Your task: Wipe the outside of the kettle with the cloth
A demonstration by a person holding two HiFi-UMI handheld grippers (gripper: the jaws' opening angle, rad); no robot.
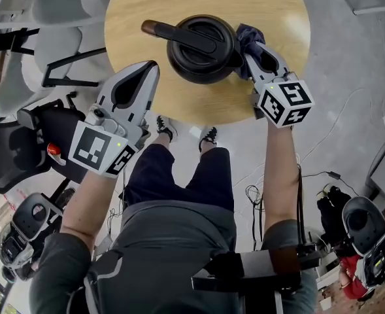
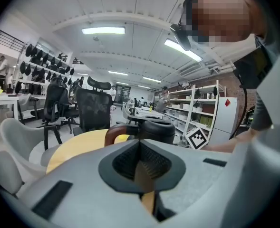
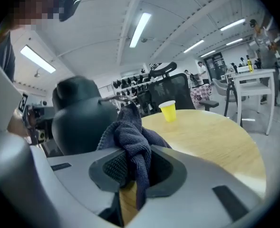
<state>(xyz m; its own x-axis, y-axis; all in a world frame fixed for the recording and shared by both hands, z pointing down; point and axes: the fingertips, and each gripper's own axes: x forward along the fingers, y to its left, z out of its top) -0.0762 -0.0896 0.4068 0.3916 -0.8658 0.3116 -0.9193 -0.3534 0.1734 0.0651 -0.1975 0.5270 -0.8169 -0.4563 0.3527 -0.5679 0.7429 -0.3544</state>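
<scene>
A black kettle (image 1: 202,50) with a brown-tipped handle (image 1: 154,27) stands on the round wooden table (image 1: 270,5). My right gripper (image 1: 247,55) is shut on a dark blue cloth (image 1: 250,36), which bunches against the kettle's right side. In the right gripper view the cloth (image 3: 131,136) hangs out between the jaws of my right gripper (image 3: 130,161), with the kettle (image 3: 80,120) close on the left. My left gripper (image 1: 153,65) is shut on nothing at the table's near left edge, apart from the kettle. In the left gripper view the kettle (image 2: 157,130) lies just beyond the closed jaws of my left gripper (image 2: 140,145).
A yellow paper cup (image 3: 168,111) stands on the table's far side. Grey and black office chairs (image 1: 55,18) crowd the left of the table. The person's legs and shoes (image 1: 208,136) are under the near edge. Cables (image 1: 254,195) lie on the floor at right.
</scene>
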